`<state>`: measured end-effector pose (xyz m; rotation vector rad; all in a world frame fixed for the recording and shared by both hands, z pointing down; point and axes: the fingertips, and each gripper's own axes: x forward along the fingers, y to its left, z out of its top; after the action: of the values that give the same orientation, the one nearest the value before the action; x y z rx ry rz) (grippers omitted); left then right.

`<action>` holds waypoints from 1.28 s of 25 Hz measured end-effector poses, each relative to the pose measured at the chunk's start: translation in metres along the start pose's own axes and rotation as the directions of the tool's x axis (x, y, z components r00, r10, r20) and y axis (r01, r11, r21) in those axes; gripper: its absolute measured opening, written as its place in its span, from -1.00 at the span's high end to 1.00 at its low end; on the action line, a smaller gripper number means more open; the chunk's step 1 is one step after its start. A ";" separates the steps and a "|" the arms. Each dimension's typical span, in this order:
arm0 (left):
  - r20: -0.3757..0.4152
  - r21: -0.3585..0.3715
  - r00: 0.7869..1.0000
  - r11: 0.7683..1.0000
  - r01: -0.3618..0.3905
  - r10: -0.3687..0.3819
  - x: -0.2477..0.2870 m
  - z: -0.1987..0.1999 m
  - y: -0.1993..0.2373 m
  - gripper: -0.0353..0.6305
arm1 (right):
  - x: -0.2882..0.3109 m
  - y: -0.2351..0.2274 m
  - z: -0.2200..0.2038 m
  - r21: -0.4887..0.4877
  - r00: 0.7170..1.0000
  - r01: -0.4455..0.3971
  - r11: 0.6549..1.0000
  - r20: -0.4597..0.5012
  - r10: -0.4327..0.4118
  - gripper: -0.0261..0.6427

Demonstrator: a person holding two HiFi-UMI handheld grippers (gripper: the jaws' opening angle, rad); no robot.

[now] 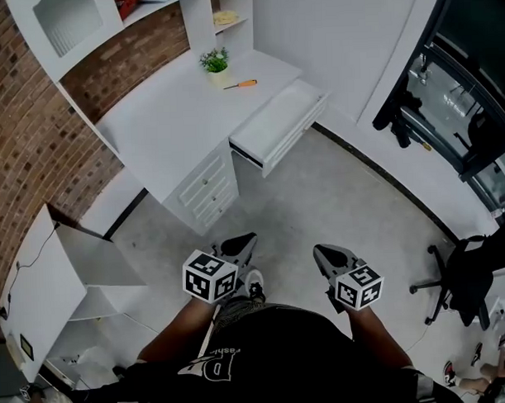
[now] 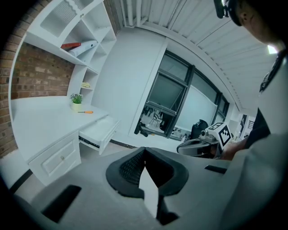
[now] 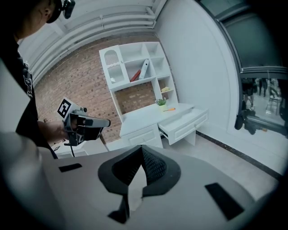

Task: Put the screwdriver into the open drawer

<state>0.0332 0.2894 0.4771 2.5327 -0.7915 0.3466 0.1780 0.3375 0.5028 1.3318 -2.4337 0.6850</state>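
The screwdriver, orange-handled, lies on the white desk near its far right end; it also shows small in the left gripper view and the right gripper view. The open drawer juts out below the desk's right end, looking empty. Both grippers hang low over the floor, far from the desk. My left gripper and my right gripper are each shut with nothing between the jaws.
A small potted plant stands just behind the screwdriver. Shelves rise over the desk against a brick wall. A low white cabinet stands open at left. A black office chair stands at right.
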 end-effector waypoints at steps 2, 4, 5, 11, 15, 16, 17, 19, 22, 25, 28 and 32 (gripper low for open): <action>0.004 0.000 1.000 1.000 -0.001 0.001 0.007 0.011 0.020 0.84 | 0.019 -0.005 0.012 -0.001 1.000 -0.001 1.000 -0.006 0.001 0.91; 0.005 0.000 1.000 1.000 -0.001 0.001 0.013 0.021 0.040 0.84 | 0.037 -0.011 0.023 0.001 1.000 -0.001 1.000 -0.010 0.001 0.91; 0.005 0.000 1.000 1.000 -0.001 0.001 0.017 0.026 0.049 0.84 | 0.045 -0.014 0.029 0.003 1.000 0.000 1.000 -0.012 0.000 0.91; 0.006 0.008 1.000 1.000 0.012 -0.012 0.037 0.051 0.096 0.84 | 0.091 -0.031 0.056 0.011 1.000 0.012 1.000 -0.021 -0.012 0.91; 0.011 0.002 1.000 1.000 0.015 -0.015 0.045 0.064 0.124 0.84 | 0.118 -0.037 0.070 0.008 0.999 0.014 1.000 -0.033 -0.014 0.91; 0.009 0.000 1.000 1.000 0.015 -0.015 0.047 0.065 0.130 0.84 | 0.124 -0.038 0.073 0.008 0.999 0.015 1.000 -0.035 -0.015 0.91; 0.007 -0.003 1.000 1.000 0.014 -0.014 0.048 0.066 0.136 0.84 | 0.130 -0.039 0.076 0.008 0.999 0.015 1.000 -0.037 -0.014 0.91; 0.000 -0.011 1.000 1.000 0.012 -0.012 0.050 0.068 0.146 0.84 | 0.140 -0.041 0.081 0.007 0.999 0.014 1.000 -0.045 -0.013 0.91; 0.000 -0.019 1.000 1.000 0.011 -0.011 0.053 0.072 0.156 0.84 | 0.151 -0.044 0.089 0.005 0.998 0.011 1.000 -0.056 -0.011 0.91; -0.001 -0.025 1.000 1.000 0.007 -0.007 0.055 0.073 0.164 0.84 | 0.157 -0.045 0.091 0.001 0.998 0.007 1.000 -0.063 -0.007 0.91; -0.005 -0.031 1.000 1.000 0.003 -0.003 0.057 0.073 0.169 0.84 | 0.161 -0.048 0.091 0.006 0.997 0.007 1.000 -0.072 -0.007 0.91; -0.011 -0.036 1.000 0.999 -0.003 0.003 0.060 0.072 0.172 0.84 | 0.166 -0.054 0.093 0.007 0.997 0.001 1.000 -0.076 0.000 0.91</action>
<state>-0.0130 0.1000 0.4979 2.4948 -0.7910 0.3436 0.1331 0.1454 0.5139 1.2848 -2.3729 0.7312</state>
